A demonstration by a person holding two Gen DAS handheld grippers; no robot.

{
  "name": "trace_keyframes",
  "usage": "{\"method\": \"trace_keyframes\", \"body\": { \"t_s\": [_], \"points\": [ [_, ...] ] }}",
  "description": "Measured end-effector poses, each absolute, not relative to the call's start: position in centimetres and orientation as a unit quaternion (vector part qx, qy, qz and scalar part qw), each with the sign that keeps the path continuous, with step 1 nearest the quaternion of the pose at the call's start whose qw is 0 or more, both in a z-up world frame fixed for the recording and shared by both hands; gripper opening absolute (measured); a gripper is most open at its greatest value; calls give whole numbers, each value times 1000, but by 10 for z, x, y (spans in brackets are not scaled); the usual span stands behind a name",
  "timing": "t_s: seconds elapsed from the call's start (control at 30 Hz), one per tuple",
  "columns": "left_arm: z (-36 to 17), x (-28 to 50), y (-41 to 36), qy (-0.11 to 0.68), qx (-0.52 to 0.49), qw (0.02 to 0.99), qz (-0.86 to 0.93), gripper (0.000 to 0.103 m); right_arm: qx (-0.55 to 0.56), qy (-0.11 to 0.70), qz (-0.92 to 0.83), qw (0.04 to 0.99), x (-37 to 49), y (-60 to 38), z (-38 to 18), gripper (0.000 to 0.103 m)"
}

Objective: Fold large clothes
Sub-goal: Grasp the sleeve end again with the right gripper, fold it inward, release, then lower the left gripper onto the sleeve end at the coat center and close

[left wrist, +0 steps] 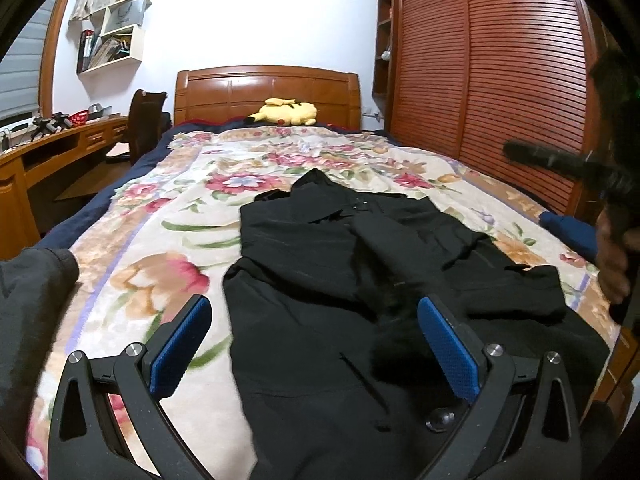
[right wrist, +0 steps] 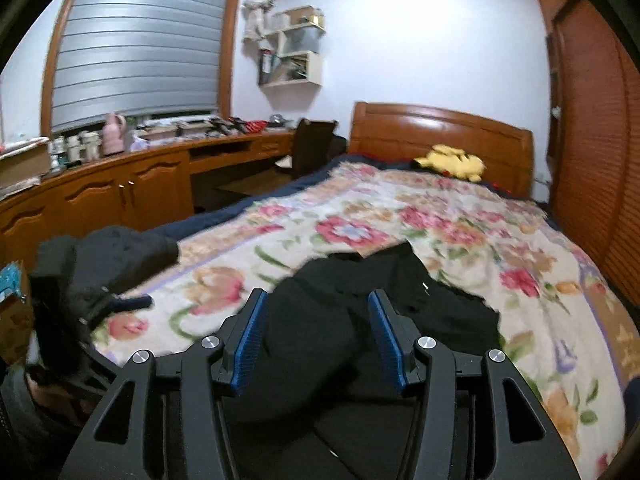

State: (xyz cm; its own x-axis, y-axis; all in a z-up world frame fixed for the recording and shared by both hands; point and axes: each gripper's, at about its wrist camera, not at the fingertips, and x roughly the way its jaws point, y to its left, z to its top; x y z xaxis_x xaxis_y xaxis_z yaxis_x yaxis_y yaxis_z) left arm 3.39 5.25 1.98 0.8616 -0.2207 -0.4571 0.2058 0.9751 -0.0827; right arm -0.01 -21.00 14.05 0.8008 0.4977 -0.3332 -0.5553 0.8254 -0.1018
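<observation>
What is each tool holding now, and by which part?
Nothing is held. The left tool and the right tool stand open above the black jacket, which lies loose on the bed.

The black fabric jacket (left wrist: pixel 360 280) runs off the left wrist view's bottom edge. The right wrist view is motion-blurred; the small items on the white wall shelves (right wrist: pixel 296 56) are unreadable.

A floral blanket (left wrist: pixel 168 208) covers the bed, with a navy sheet (left wrist: pixel 120 176) showing along its edge. A yellow plush toy (left wrist: pixel 289 112) lies against the wooden headboard (left wrist: pixel 266 88). White wall shelves (left wrist: pixel 116 36) hold books and boxes — below them a dark chair (left wrist: pixel 145 120) stands at the cluttered wooden tabletop (right wrist: pixel 160 148). Slatted wardrobe doors (left wrist: pixel 492 72) line one side; a grey window blind (right wrist: pixel 136 48) hangs shut — a pink jug (right wrist: pixel 114 134) beneath it.
</observation>
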Motion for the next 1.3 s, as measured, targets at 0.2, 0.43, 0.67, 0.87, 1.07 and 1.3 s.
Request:
{"method": "trace_keyframes", "body": {
  "t_s": [0.2, 0.43, 0.67, 0.87, 1.07, 1.3],
  "points": [
    [19, 33, 30, 244, -7, 961, -133, 103, -92, 202, 219, 950, 13, -231, 102, 54],
    [8, 44, 11, 271, 4, 952, -142, 103, -101, 275, 172, 941, 34, -239, 62, 54],
    [1, 47, 7, 295, -8, 943, -153, 64, -130, 317, 150, 927, 48, -233, 45, 54],
    [-8, 47, -1, 319, 4, 934, -160, 54, -105, 332, 159, 924, 46, -234, 40, 54],
    [3, 43, 5, 308, 20, 939, -153, 13, -106, 330, 160, 924, 45, -224, 42, 54],
    [22, 45, 55, 274, -23, 957, -88, 13, -101, 329, 161, 925, 34, -228, 36, 54]
  ]
}}
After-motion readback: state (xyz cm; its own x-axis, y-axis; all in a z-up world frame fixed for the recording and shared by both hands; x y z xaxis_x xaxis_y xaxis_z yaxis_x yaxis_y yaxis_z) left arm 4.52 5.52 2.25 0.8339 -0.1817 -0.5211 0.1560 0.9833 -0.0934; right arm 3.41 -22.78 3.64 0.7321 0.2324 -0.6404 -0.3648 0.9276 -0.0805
